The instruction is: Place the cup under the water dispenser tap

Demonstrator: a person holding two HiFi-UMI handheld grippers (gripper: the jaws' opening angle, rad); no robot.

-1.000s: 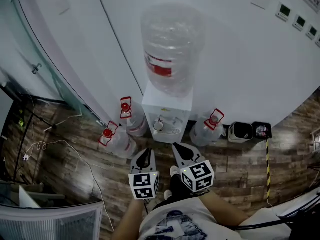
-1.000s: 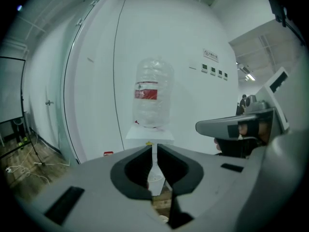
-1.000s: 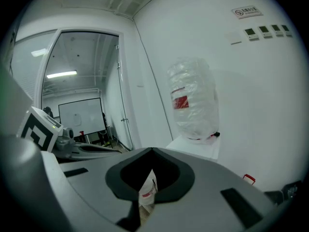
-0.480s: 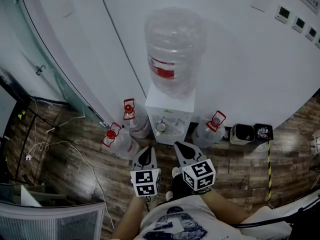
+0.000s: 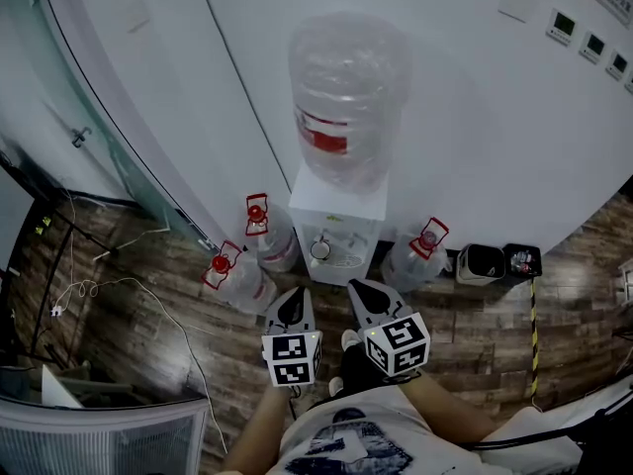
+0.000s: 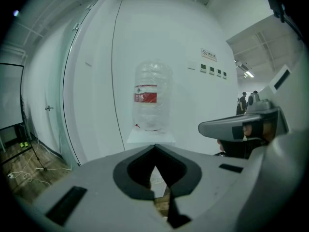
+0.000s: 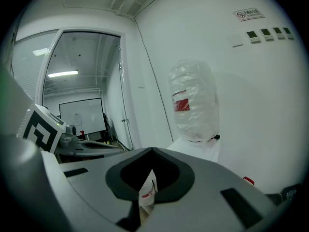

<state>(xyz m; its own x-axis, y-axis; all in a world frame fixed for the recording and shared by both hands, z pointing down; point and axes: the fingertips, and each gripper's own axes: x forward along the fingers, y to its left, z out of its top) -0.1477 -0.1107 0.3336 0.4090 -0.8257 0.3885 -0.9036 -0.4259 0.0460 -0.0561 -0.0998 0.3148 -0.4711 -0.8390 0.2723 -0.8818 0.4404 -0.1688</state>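
Top bottle: a large clear water bottle (image 5: 346,97) with a red label stands neck-down on the dispenser. Its fill level cannot be read.
Dispenser: a white cabinet (image 5: 338,216) stands against the far white wall, straight ahead of both grippers.
Floor jugs: three clear jugs with red carrying handles stand on the dark plank floor (image 5: 138,334). One (image 5: 280,249) is just left of the dispenser. A second (image 5: 244,285) is nearer and further left, touching or almost touching the first. The third (image 5: 407,263) is just right of the dispenser. Their contents cannot be judged.
Bins: two small dark bins stand side by side against the wall, right of the third jug. The left bin (image 5: 480,262) shows a dark interior. The right bin (image 5: 521,259) holds some mixed litter.
Left gripper: the left gripper (image 6: 155,148) has its jaws pressed together at the tips, with nothing between them. It is near the person and aimed at the dispenser.
Right gripper: the right gripper (image 7: 152,150) also has its jaws closed tip to tip and holds nothing. A white object with a red band shows beyond the hollow, and it is not gripped.
Cup: a small round rim (image 5: 319,250) sits in the dispenser's front recess, left of centre and well clear of both grippers. The tap above it is too small to make out.
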